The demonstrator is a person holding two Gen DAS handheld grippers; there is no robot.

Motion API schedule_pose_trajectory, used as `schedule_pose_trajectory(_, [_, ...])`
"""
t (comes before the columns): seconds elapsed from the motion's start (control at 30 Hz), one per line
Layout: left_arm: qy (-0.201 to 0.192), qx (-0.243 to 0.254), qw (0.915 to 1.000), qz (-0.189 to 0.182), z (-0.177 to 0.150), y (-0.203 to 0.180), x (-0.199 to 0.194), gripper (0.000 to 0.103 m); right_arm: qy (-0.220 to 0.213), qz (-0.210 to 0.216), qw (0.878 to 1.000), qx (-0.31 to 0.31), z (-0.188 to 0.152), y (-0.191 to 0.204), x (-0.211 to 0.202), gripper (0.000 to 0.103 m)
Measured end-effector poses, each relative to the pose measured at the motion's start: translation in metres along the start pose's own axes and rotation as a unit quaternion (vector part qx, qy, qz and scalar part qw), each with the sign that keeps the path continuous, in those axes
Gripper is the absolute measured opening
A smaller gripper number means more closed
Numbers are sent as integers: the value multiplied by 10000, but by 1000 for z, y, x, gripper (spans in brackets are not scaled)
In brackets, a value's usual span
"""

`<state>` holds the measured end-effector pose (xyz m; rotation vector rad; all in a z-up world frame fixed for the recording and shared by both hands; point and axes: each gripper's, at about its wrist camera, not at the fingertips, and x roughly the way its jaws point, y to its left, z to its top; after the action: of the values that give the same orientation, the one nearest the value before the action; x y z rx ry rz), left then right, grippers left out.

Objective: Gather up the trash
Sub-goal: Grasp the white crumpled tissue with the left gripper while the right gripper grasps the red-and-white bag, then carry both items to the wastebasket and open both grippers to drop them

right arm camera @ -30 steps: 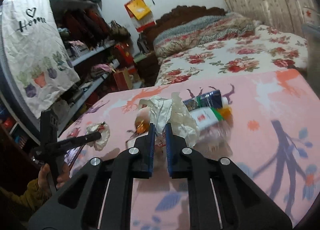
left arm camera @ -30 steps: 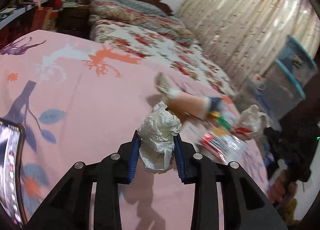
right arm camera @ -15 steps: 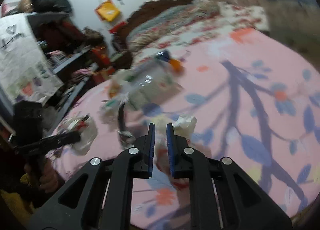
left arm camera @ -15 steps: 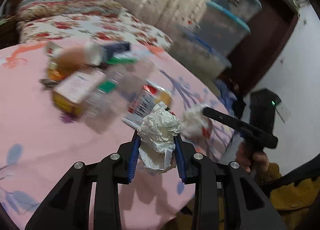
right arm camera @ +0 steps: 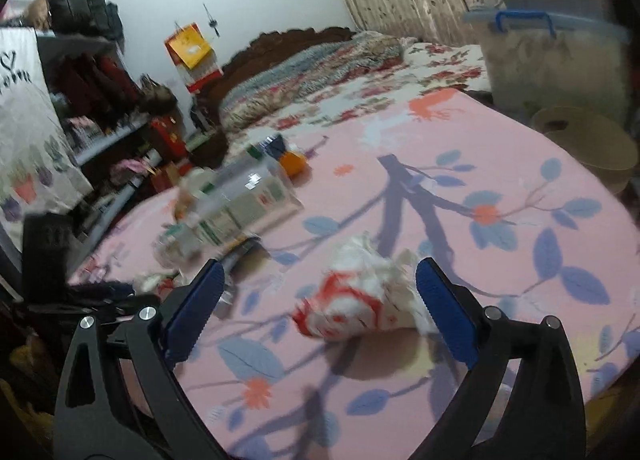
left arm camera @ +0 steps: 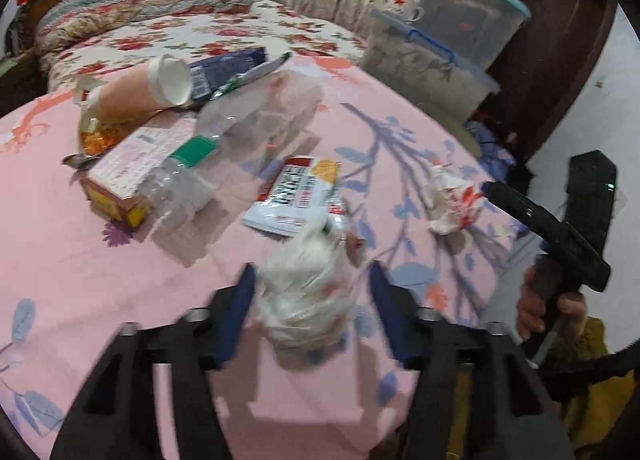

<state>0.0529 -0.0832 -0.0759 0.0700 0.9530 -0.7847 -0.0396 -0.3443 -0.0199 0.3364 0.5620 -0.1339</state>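
Both jaws have just been opening. The left hand-held gripper [left arm camera: 312, 292] stands apart around a white paper wad [left arm camera: 304, 300]; the right hand-held gripper [right arm camera: 316, 300] gapes around a red-printed crumpled wrapper [right arm camera: 356, 296] on the pink surface [right arm camera: 520, 164].

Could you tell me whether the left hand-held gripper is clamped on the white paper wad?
No, the left hand-held gripper has just been opening, and the paper wad sits loose between its parted pads.

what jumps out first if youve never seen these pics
The pink floral cloth, with a heap of trash at its far side. Nearest, a white crumpled wad sits loose between the left tongs, whose jaws have just been opening. A red-and-white wad lies between the open right tongs.
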Motion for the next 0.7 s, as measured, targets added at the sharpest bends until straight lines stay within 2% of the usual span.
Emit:
schedule_pose_trajectory(0.13, [119, -31, 9999, 75, 0, 2, 8, 65, 299, -259, 9990, -191, -6, -4, 8, 96])
schedule_pose_trajectory(0.27, [225, -110, 9995, 168, -2, 7, 15, 65, 508, -315, 9980, -209, -7, -12, 19, 93])
schedule_pose_trajectory(0.3, [245, -125, 9994, 186, -3, 9, 17, 61, 566, -331, 9976, -220, -9, -14, 21, 90])
schedule_pose_trajectory(0.33, [257, -121, 9994, 188, -3, 9, 19, 52, 688, -373, 9966, -256, -10, -16, 25, 73])
schedule_pose_trajectory(0.37, [266, -97, 9996, 83, -3, 9, 21, 33, 809, -395, 9955, -300, -11, -16, 28, 63])
schedule_pose_trajectory(0.4, [288, -128, 9995, 19, -3, 8, 21, 32, 821, -419, 9951, -346, -13, -17, 28, 59])
schedule_pose_trajectory(0.43, [283, -161, 9995, 19, -2, 8, 19, 31, 771, -372, 9957, -354, -12, -18, 25, 46])
schedule_pose_trajectory(0.47, [268, -182, 9995, -69, 1, 7, 15, 31, 727, -286, 9965, -289, -9, -21, 22, 40])
schedule_pose_trajectory(0.6, [118, -291, 9970, -709, 25, -3, 0, 31, 366, 15, 9993, 116, 3, -41, 6, 37])
schedule_pose_trajectory(0.7, [171, -79, 9961, -860, 51, -23, 10, 31, 289, 23, 9991, 323, 10, -62, 7, 37])
